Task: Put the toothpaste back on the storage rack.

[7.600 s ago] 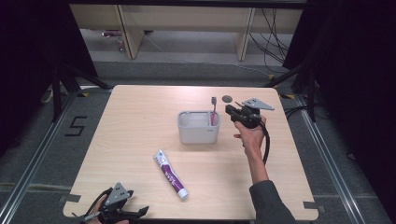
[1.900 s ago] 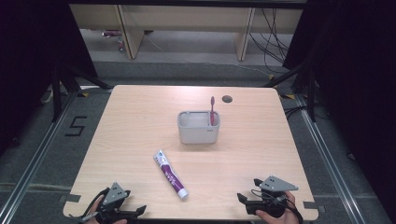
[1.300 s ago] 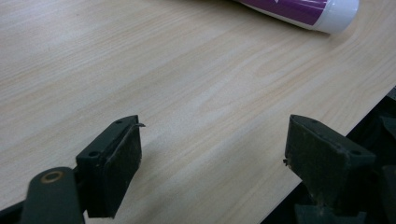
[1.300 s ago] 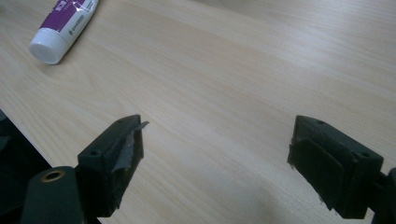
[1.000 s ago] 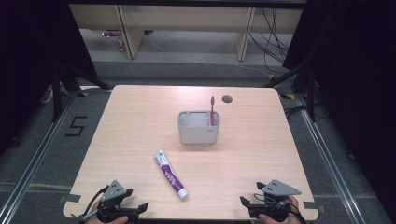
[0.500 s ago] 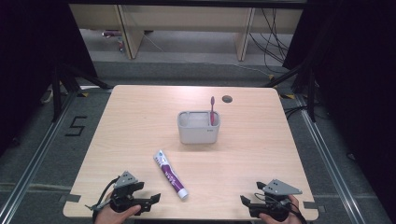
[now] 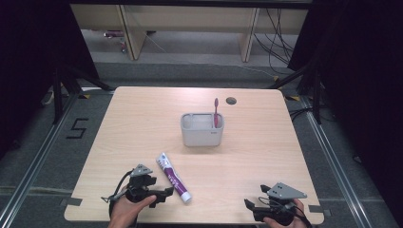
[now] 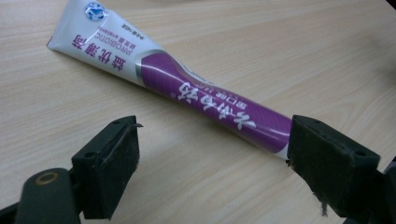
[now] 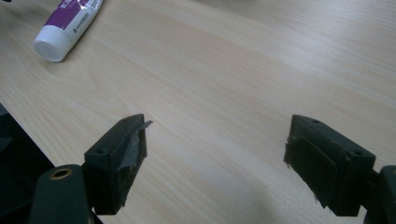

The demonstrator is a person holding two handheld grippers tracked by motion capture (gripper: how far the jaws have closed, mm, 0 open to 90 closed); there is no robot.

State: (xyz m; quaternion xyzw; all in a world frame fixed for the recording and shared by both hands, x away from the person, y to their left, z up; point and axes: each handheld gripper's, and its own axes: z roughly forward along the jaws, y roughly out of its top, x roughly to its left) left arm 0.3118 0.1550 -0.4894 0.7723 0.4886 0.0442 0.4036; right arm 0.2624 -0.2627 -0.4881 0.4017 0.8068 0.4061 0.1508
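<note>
High view: toothpaste tube (image 7: 173, 177) lies diagonal (cap toward near-right edge).

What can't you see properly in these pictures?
- White cap of the purple and white toothpaste tube: covered by a black jaw in the left gripper view.
- Inside of the grey plastic holder: walls hide it in the high view.
- Pink toothbrush bristles: too small there.

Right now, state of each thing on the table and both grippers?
toothpaste tube: lying flat, cap on, not gripped
toothbrush: upright in the holder
holder: upright, mid-table
left gripper: open, jaws either side of the tube's cap end
right gripper: open, holding nothing, near table edge
</note>
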